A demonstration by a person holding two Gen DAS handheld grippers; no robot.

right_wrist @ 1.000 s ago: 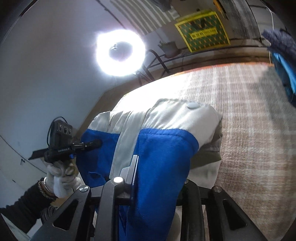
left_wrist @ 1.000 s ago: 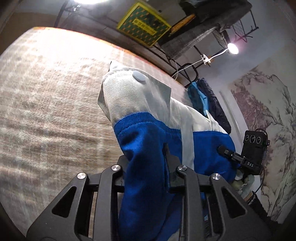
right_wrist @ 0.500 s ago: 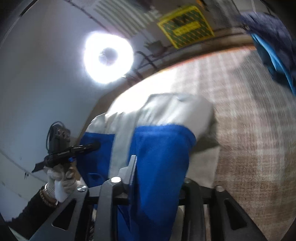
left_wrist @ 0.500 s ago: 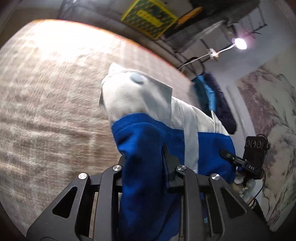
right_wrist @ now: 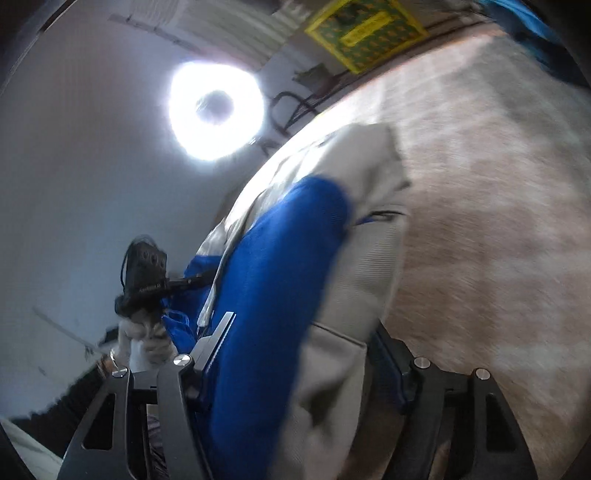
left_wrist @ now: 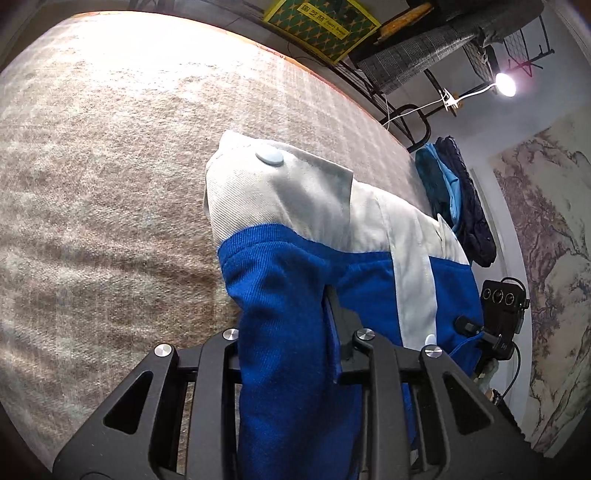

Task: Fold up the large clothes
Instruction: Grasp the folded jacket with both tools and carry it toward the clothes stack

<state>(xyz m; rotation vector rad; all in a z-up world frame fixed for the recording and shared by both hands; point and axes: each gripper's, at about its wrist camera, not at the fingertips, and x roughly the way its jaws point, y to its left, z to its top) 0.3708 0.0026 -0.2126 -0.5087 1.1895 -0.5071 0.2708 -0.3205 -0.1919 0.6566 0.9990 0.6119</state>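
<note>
Left wrist view, left to right: beige woven tablecloth (left_wrist: 110,166) across the whole left half. At centre, blue and off-white jacket (left_wrist: 295,266), draped forward over the left gripper (left_wrist: 291,332) and held above the cloth; pale round snap button (left_wrist: 270,158) on the off-white upper panel, white placket strip running down the blue front. Left gripper clamped on the jacket's blue fabric, jaws drawn in against the bunched cloth. Farther right, pile of blue and navy clothes (left_wrist: 458,199) at the table's far edge, then the right gripper (left_wrist: 476,330), seen from outside, gripping the jacket's far side. Clip lamp (left_wrist: 505,84) and landscape mural (left_wrist: 554,258) at far right; yellow-framed green board (left_wrist: 321,26) at top.

Right wrist view, blurred, left to right: ring light (right_wrist: 216,110) on the wall, gloved hand (right_wrist: 147,339) with the left gripper below it, then the jacket (right_wrist: 273,295) bundled thickly through the right gripper (right_wrist: 291,339), jaws closed on the blue and off-white folds. Tablecloth (right_wrist: 498,184) on the right.
</note>
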